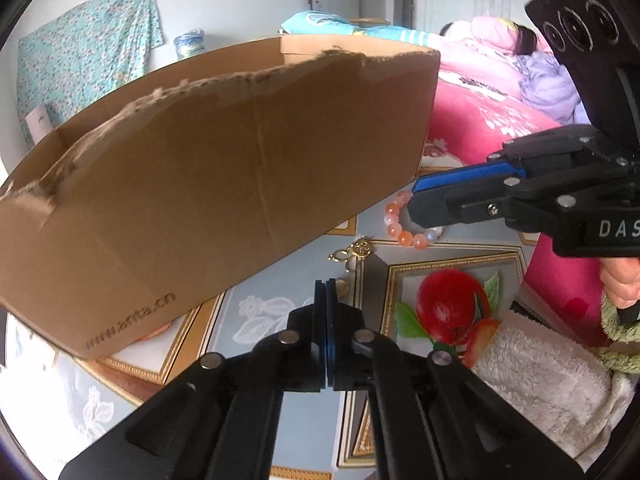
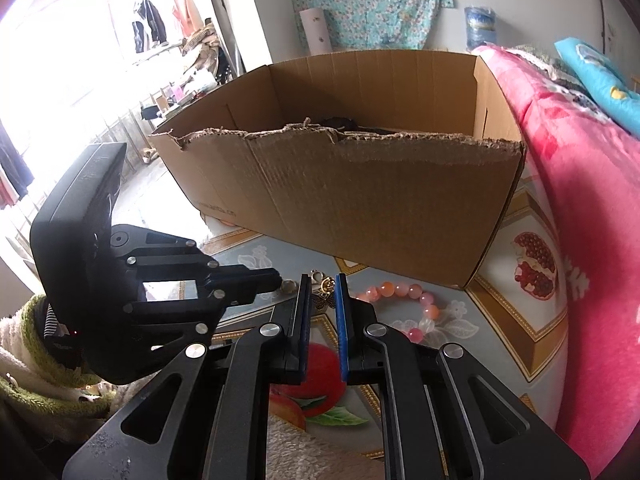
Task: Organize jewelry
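A gold charm piece with clasps (image 1: 358, 249) and a bracelet of orange and pink beads (image 1: 404, 236) lie on the fruit-print tablecloth, just in front of a torn cardboard box (image 1: 200, 160). My left gripper (image 1: 325, 282) is shut, its tips down at the near end of the gold piece; a small gold bit shows beside them, and I cannot tell whether it is pinched. My right gripper (image 2: 323, 278) stands a narrow gap open with nothing gripped; the butterfly charm (image 2: 325, 300) shows through the gap. Its tip (image 1: 414, 196) hovers over the bracelet (image 2: 400, 291). The left gripper (image 2: 278, 278) reaches in from the left, in front of the box (image 2: 360, 200).
A bed with a pink blanket (image 2: 580, 160) borders the table on the right, and a person (image 1: 520, 40) lies on it. A white fluffy towel (image 1: 540, 368) sits at the near edge. A hand (image 1: 620, 284) holds the right gripper's handle.
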